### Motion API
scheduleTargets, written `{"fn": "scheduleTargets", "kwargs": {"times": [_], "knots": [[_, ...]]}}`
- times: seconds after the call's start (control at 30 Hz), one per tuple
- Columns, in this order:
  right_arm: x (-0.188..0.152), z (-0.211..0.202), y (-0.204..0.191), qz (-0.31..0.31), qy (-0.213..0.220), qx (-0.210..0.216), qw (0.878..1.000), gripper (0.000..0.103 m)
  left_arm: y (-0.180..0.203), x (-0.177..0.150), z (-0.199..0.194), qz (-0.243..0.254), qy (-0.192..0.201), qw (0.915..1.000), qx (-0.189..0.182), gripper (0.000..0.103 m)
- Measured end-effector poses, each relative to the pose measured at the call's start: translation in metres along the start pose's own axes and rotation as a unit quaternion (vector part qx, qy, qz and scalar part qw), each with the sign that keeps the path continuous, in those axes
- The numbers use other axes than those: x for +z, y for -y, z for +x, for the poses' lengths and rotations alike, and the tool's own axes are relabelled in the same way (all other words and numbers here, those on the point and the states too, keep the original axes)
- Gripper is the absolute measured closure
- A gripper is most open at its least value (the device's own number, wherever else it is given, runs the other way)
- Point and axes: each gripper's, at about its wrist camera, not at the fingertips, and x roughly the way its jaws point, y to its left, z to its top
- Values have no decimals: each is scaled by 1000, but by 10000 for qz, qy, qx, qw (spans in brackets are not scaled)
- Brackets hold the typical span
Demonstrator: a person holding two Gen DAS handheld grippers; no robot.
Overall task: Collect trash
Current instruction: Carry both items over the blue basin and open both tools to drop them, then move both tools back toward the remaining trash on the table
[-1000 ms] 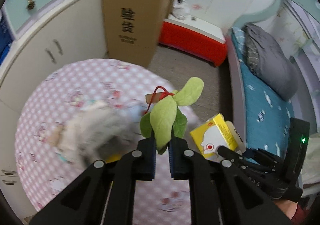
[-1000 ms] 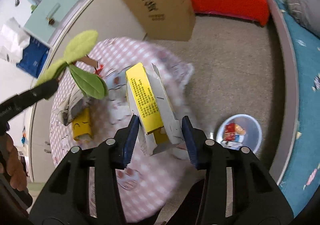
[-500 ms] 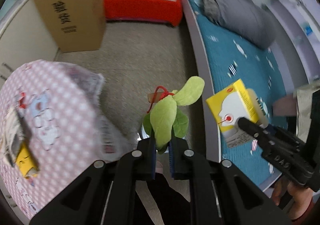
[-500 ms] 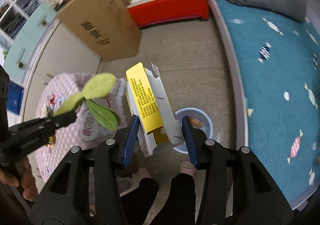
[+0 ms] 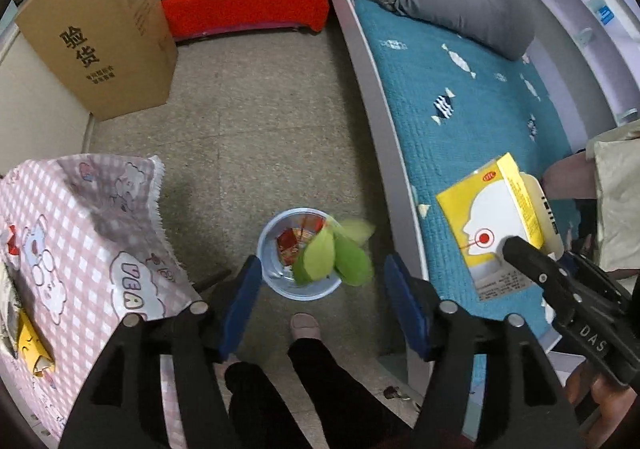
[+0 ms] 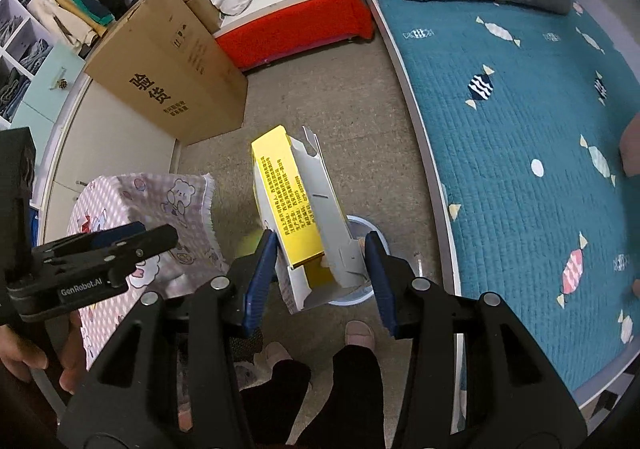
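Where the speckled grey floor [image 5: 256, 129] fills the middle of the frame, a pale blue bin [image 5: 298, 255] is seen low centre, between the checked pink worktop [image 5: 76, 233] at lower left and the teal bed [image 5: 460, 97] at right. The left hand-held gripper [image 5: 320, 299] is opening, its jaws apart, with the green leaf toy [image 5: 332, 255] loose over the bin. The yellow carton [image 6: 294, 209] is clamped in the right hand-held gripper [image 6: 318, 277]. A cardboard box [image 5: 100, 29] stands at upper left.

Your left gripper [image 5: 322, 285] points steeply down at lower centre of its frame, jaws opening, pads pressing nothing. Your right gripper [image 6: 320, 273] points down too, clamping a box [image 6: 304, 217] at lower centre. Your legs [image 5: 304, 381] stand below.
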Motion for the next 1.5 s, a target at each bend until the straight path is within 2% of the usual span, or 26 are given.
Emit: {"fn": "scheduleTargets", "kwargs": {"times": [0.13, 0.5, 0.6, 0.67, 0.9, 1.07, 1.27, 1.5], "knots": [[0, 8, -9, -77, -99, 86, 9999, 58, -6, -1, -4, -110, 9, 9999, 72, 36], [0, 26, -41, -446, -290, 277, 9982, 56, -44, -12, -23, -568, 146, 9980, 253, 33], [2, 31, -47, -486, -320, 281, 9979, 52, -54, -15, -27, -684, 197, 9971, 274, 33], [2, 34, -51, -469, -347, 235, 9980, 33, -61, -17, -30, -757, 224, 9965, 287, 33], [2, 41, -68, -578, -410, 164, 9974, 32, -87, -27, -44, -992, 347, 9940, 300, 32], [0, 41, -107, -927, -360, 264, 9947, 32, -115, -40, -58, -1207, 496, 9908, 345, 32], [-9, 47, -183, -1441, -351, 567, 9873, 32, -178, -69, -88, -1794, 759, 9797, 478, 32], [-36, 66, -279, -1955, -497, 903, 9753, 32, -284, -121, -126, -2741, 1072, 9532, 689, 32]]}}
